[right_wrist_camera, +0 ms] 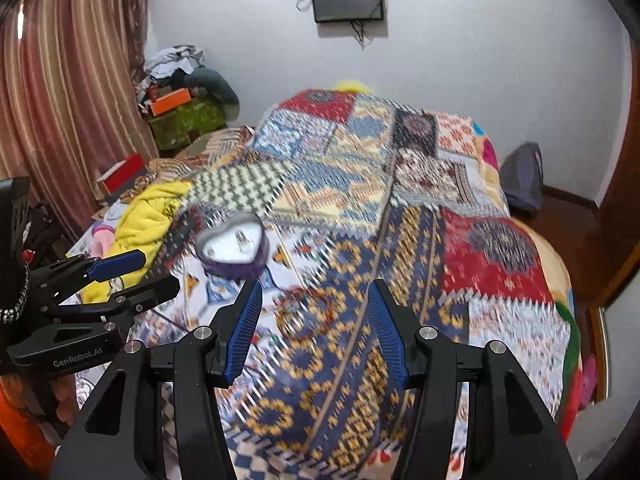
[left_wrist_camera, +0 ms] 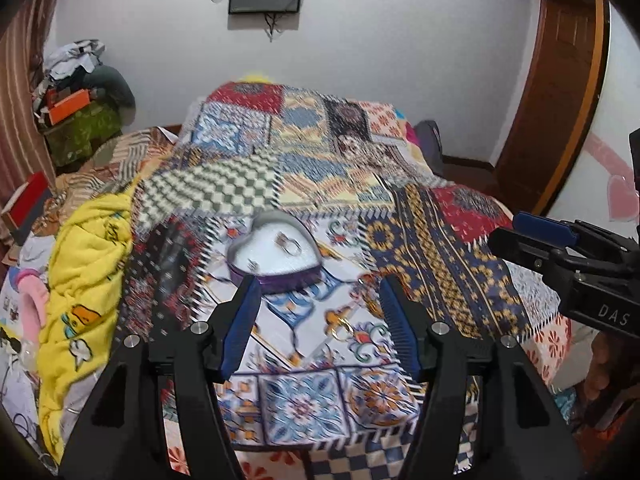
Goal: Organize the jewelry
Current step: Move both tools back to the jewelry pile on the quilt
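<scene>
A patchwork quilt [left_wrist_camera: 328, 184] covers the bed. Mid-bed, toward its left edge, sits the heart-shaped jewelry box [left_wrist_camera: 276, 254], just ahead of the left gripper [left_wrist_camera: 316, 284]; the right gripper [right_wrist_camera: 314, 290] is farther. Both jaws are released, empty.

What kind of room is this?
Probably a bedroom: a bed under a patchwork quilt, a striped curtain, and a pile of clothes in the corner.
</scene>
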`<state>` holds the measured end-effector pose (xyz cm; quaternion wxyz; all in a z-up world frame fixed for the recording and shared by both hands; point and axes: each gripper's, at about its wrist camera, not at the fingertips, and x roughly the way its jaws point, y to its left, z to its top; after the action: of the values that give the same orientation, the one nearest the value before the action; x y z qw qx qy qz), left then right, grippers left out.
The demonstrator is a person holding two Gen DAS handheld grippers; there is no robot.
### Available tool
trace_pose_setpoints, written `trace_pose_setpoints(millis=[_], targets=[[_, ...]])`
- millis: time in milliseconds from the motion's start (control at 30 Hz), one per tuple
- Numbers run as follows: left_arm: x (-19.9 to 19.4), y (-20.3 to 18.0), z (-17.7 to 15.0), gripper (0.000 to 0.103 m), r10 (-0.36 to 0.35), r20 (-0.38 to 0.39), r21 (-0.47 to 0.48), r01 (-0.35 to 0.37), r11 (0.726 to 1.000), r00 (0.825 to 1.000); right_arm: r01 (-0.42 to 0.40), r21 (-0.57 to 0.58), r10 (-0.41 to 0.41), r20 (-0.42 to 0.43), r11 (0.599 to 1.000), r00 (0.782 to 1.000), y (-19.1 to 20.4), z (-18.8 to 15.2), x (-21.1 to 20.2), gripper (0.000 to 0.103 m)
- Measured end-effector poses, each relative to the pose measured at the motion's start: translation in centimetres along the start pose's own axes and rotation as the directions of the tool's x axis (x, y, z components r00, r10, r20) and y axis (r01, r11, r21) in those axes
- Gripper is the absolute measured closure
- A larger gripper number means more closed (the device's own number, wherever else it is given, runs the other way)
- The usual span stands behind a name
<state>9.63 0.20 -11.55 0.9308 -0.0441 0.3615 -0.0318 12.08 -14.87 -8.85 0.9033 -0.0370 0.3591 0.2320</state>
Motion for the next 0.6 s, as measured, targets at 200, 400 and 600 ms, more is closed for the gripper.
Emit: trace_pose_setpoints(millis=[200, 400, 600], targets=[[3.5, -1.3, -2.0, 0.043, -0.032, -0.119, 0.013, 0.034, 0.999, 0.992, 0.013, 0.032, -0.01, -0.093, 0.999, 0.996, -1.8, -2.5, 1.5, 0.052], [7.0, -1.2, -3.8, 0.052, -0.055, -0.206, 0.0, 0.057, 0.998, 0.977, 0.019, 0.05, -0.011, -0.158, 0.999, 0.987, -2.7, -4.3, 2.7, 0.052], [9.3, -0.7, -4.3, 0.064, -0.067, -0.241, -0.022, 0.063, 0.998, 0.968, 0.0, 0.076, 0.014, -0.196, 0.997, 0.981, -3.4, -5.0, 4.0, 0.052]])
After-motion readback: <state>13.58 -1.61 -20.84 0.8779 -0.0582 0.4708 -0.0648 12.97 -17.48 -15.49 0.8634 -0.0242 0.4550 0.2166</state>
